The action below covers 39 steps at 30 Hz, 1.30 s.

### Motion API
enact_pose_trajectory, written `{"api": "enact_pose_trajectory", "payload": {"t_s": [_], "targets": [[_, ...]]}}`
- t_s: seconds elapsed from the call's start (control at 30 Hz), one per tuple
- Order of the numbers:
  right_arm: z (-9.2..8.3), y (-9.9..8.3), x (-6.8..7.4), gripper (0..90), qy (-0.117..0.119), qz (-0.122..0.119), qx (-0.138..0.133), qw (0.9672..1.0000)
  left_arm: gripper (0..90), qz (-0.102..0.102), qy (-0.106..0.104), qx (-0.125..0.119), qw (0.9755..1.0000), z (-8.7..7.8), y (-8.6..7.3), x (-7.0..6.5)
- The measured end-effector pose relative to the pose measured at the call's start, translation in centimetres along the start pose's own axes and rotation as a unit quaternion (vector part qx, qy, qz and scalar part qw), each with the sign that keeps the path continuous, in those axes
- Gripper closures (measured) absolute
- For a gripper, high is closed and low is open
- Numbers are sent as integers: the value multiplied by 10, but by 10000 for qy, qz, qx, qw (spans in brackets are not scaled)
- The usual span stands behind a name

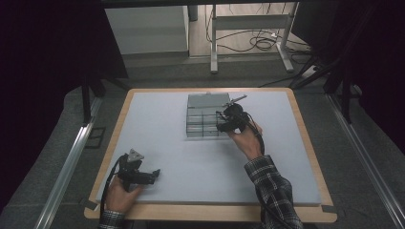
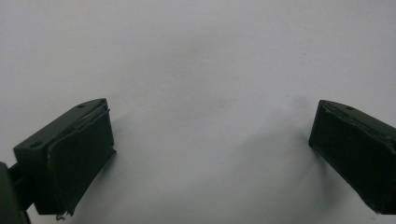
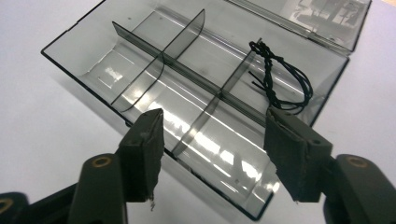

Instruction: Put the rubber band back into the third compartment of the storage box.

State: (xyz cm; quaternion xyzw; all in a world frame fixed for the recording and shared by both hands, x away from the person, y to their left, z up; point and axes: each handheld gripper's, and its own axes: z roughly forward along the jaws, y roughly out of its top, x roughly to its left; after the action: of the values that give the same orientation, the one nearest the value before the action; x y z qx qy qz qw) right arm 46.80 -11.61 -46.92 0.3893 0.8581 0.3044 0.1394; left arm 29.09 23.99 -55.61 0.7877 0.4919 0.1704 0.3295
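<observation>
Above, right gripper (image 3: 212, 140) fingers apart over clear box (image 3: 196, 93), left gripper (image 2: 210, 154) fingers apart.

Grey carpet floor (image 1: 57, 157); dark curtains (image 1: 43, 43) at both sides; white table frame (image 1: 248, 28) beyond, cables (image 1: 260, 43) on floor beneath; dim light.

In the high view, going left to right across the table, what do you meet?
Left gripper, open, low on the grey mat → clear compartment box, lid open → right gripper, open, at the box's right edge → the right hand holding it.
</observation>
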Motion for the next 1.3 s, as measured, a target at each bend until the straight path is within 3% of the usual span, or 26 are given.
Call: {"api": "enact_pose_trajectory", "payload": {"t_s": [0.53, 1.3], "targets": [[-19, -21, -2, 272, -97, 36, -127, 9999, 0, -1, 0, -1, 10000, 0, 0, 0], [-36, -51, 14, 234, -169, -230, -132, 9995, 0, -2, 1, 0, 10000, 0, 0, 0]]}}
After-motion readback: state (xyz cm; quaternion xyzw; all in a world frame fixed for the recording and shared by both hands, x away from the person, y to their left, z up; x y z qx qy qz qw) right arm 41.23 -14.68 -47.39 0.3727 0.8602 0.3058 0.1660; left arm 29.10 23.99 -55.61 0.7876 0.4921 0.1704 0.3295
